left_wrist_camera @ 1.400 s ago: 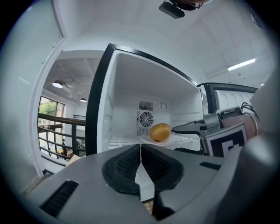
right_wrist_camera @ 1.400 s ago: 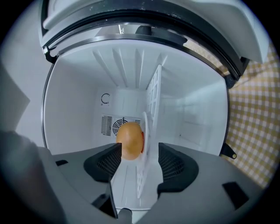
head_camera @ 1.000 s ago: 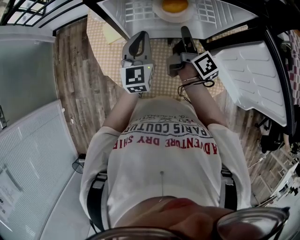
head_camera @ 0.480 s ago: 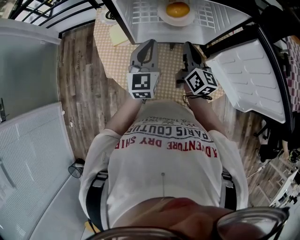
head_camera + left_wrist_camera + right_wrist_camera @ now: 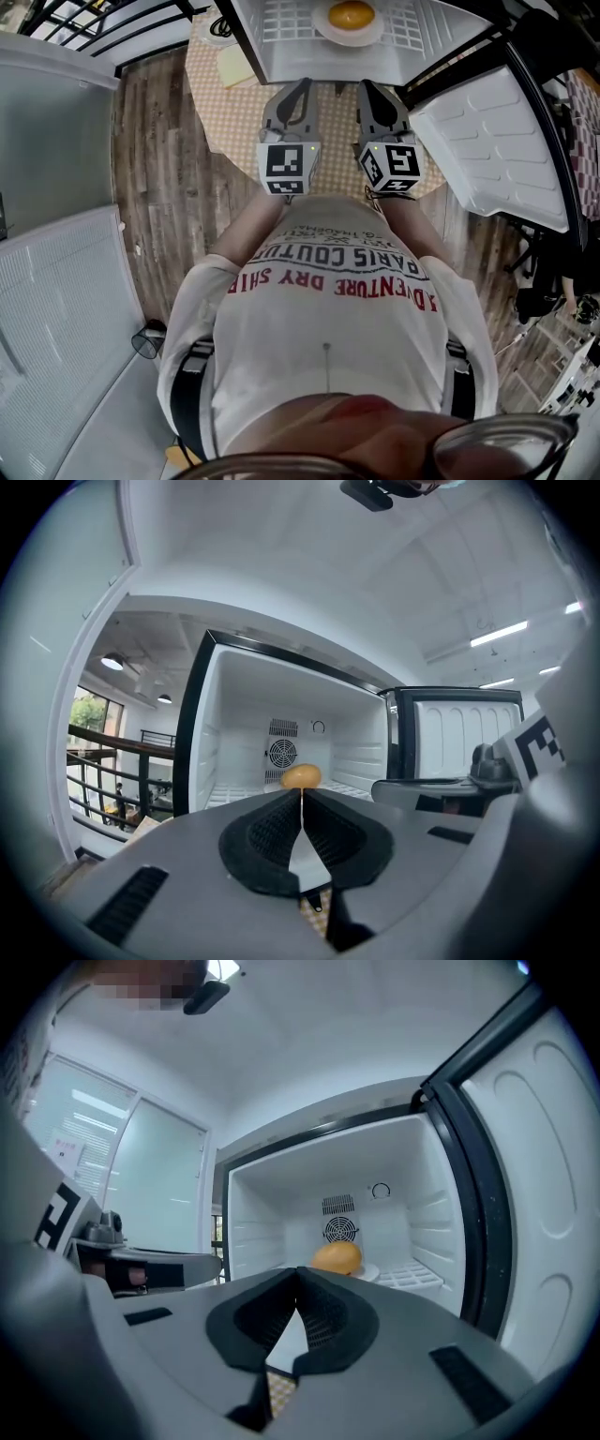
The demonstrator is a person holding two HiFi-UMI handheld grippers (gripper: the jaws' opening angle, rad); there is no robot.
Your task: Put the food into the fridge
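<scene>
An orange fruit (image 5: 351, 14) lies on a white plate (image 5: 323, 27) on the shelf of the open fridge (image 5: 281, 37); the same fruit (image 5: 337, 1257) shows in the right gripper view and, smaller, the fruit (image 5: 300, 776) in the left gripper view. My left gripper (image 5: 298, 90) and right gripper (image 5: 367, 91) hang side by side just outside the fridge, short of the shelf's front edge. Both point at the fruit. Each has its jaws shut with nothing between them.
The fridge door (image 5: 492, 150) stands swung open on my right. A round table with a checked cloth (image 5: 234, 103) lies below the grippers on a wooden floor (image 5: 159, 187). A grey cabinet (image 5: 56, 309) stands at my left. Black railings (image 5: 84, 19) run behind.
Both grippers have drawn back from the fridge shelf and come level with each other. The right gripper's jaws have closed, empty. The fruit stays on its plate.
</scene>
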